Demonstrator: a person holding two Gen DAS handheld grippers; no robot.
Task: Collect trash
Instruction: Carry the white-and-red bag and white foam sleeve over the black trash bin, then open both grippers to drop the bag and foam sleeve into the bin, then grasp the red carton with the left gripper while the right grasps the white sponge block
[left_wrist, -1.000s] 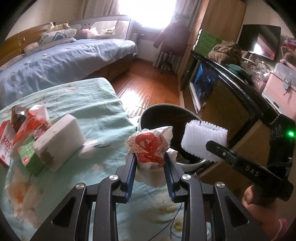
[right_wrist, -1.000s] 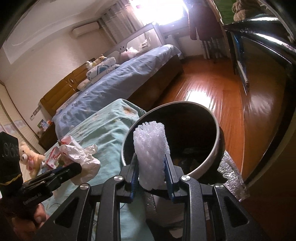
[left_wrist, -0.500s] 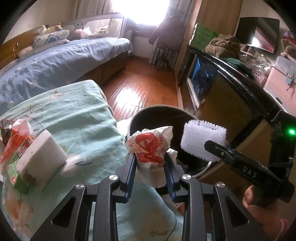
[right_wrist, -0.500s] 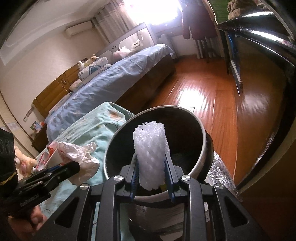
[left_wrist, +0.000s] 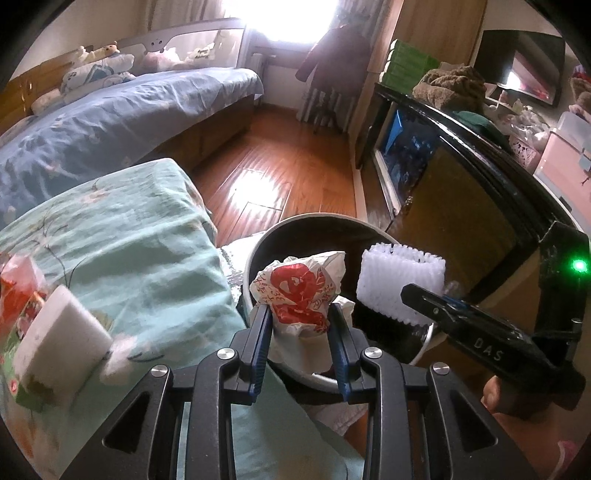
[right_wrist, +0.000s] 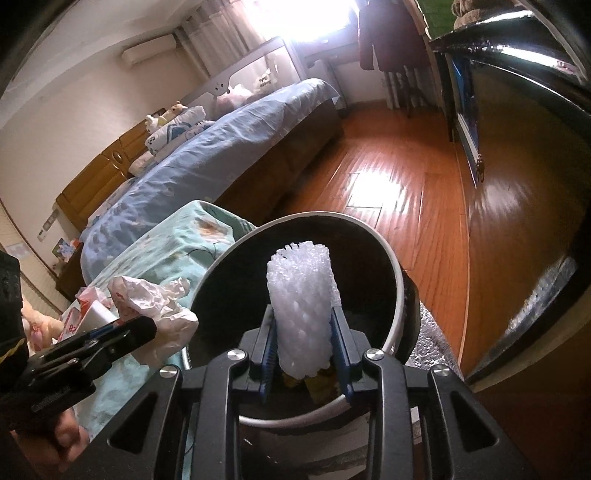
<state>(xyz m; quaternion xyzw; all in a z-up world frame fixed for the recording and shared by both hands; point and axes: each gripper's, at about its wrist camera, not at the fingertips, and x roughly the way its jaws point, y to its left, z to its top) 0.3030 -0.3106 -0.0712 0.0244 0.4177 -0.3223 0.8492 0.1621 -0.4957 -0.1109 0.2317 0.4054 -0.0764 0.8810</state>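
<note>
Release only once both pieces hang inside the bin (left_wrist: 258, 254) rim. The left gripper (left_wrist: 300, 321) pinches the crumpled wrapper (left_wrist: 299, 291) over the near edge; the right gripper (right_wrist: 303, 325), jaws just easing apart, cradles the foam net (right_wrist: 301, 295) above the opening. Both have advanced from the bedspread (left_wrist: 122, 236) toward the bin.

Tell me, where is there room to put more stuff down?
Bare green cover lies between the white block and the bin. The wood floor between the blue bed and the cabinet is bare too. It is crowded by the red packets.
</note>
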